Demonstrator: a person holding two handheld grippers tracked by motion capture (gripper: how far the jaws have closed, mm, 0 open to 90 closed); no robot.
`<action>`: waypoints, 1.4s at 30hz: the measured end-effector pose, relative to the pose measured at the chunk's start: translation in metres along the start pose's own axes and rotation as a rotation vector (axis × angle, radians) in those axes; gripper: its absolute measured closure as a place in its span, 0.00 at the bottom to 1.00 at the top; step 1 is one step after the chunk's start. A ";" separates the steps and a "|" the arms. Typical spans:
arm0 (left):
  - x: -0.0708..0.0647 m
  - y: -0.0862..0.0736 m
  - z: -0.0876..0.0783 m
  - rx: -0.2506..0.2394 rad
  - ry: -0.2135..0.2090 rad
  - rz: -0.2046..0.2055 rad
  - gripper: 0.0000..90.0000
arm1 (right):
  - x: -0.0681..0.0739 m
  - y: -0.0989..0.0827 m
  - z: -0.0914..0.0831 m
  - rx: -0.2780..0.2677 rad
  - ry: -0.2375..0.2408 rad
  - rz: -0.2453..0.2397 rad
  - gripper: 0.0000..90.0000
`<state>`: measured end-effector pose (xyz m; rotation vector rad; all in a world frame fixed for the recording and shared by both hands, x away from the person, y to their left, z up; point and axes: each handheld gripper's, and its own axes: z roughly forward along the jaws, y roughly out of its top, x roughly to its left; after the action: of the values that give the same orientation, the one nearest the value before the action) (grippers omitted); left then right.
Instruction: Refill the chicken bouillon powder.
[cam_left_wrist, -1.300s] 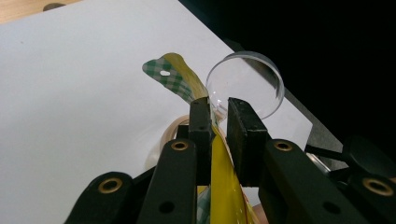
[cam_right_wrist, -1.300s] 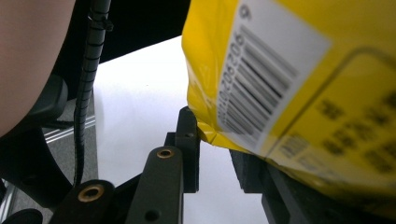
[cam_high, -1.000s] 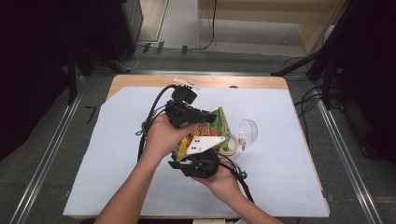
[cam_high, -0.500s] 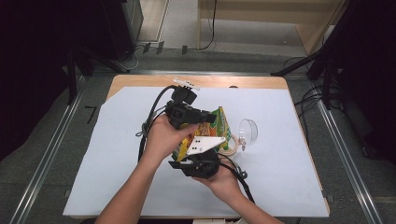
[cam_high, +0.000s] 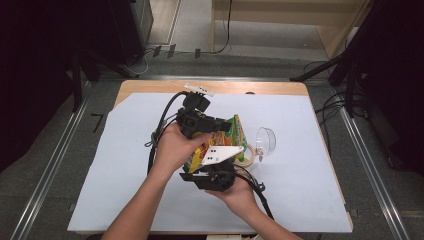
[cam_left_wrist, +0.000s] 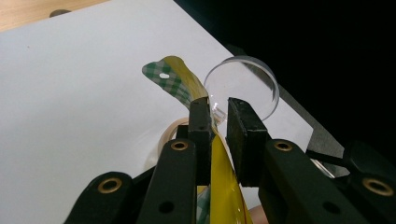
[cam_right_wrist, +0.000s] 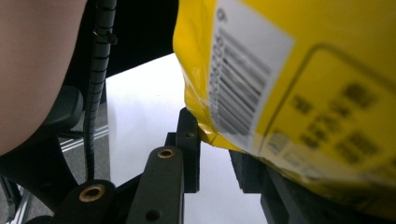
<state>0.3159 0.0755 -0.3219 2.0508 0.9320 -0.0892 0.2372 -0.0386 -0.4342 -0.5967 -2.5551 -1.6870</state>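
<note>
A yellow and green snack bag (cam_high: 236, 136) is held up over the white table cover between both grippers. My left gripper (cam_high: 223, 126) grips the bag's upper edge from the far side. In the left gripper view its jaws (cam_left_wrist: 217, 116) are nearly together, with the yellow bag (cam_left_wrist: 180, 77) pinched between them. My right gripper (cam_high: 214, 167) holds the bag from the near side, under its white three-cornered plate. In the right gripper view its jaws (cam_right_wrist: 217, 140) clamp a lower corner of the bag (cam_right_wrist: 303, 70), whose barcode side faces the camera.
A clear plastic cup (cam_high: 266, 141) lies on its side just right of the bag, also seen as the cup (cam_left_wrist: 243, 84) past the left jaws. A tape roll (cam_high: 245, 157) lies flat beside it. The white cover (cam_high: 125, 165) spreads out to the left and right.
</note>
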 end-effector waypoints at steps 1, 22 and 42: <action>0.000 0.000 0.000 -0.001 0.003 0.002 0.89 | 0.000 0.000 0.000 -0.003 0.001 -0.003 0.84; 0.003 -0.002 0.001 0.005 0.000 -0.011 0.90 | -0.001 -0.001 0.003 0.009 -0.013 -0.024 0.84; 0.001 -0.002 -0.001 0.003 0.001 -0.005 0.90 | 0.005 0.000 0.003 -0.004 -0.017 -0.013 0.84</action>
<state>0.3152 0.0780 -0.3229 2.0511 0.9387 -0.0921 0.2331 -0.0347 -0.4342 -0.5994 -2.5729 -1.6993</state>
